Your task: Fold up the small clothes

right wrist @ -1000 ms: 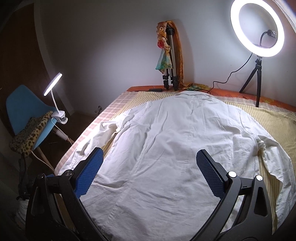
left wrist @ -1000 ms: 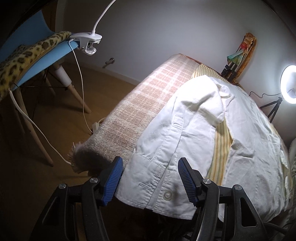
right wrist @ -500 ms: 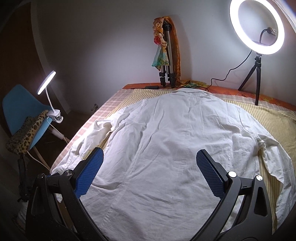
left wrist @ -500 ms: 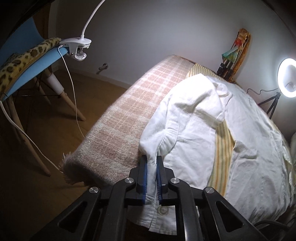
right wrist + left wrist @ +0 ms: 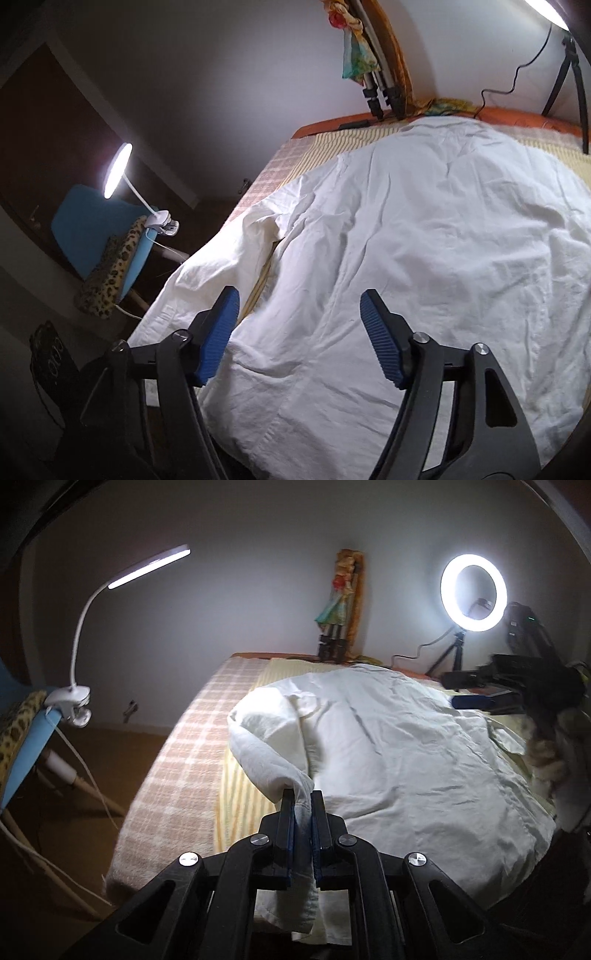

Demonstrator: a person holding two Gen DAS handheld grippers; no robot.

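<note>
**Sleeve cuff clamped and raised over a shirt spread on a bed**

While the white cotton button-up shirt (image 5: pixel 406 760) lies spread across a bed (image 5: pixel 177 760) covered by a pink-and-cream checked blanket and a yellow striped sheet (image 5: pixel 236 794), the left claw (image 5: pixel 303 805) is clamped on the cuff end of the shirt's left-hand sleeve (image 5: pixel 269 746). Its two blue ribbed pads are pressed together with a fold of white cloth pinched between them; the sleeve rises from the bed in an arch and the cuff hangs down below the jaws. In the left wrist view the right claw (image 5: pixel 476 701) shows blurred at the far right, above the far side of the shirt. In the right wrist view the right claw (image 5: pixel 299 332) has its blue pads apart, having just been closing, with nothing gripped; it hovers over the shirt's lower body, cloth showing between the jaws but whether the pads touch it cannot be told. Beside the bed stands a light blue plastic chair (image 5: pixel 85 229) carrying a leopard-print cushion (image 5: pixel 110 273) and a white clip-on gooseneck lamp (image 5: pixel 79 701), lit. At the head of the bed a lit ring light on a small black tripod (image 5: pixel 472 590) stands near a folded tripod draped with a colourful scarf (image 5: pixel 341 602) that leans on the grey wall.
</note>
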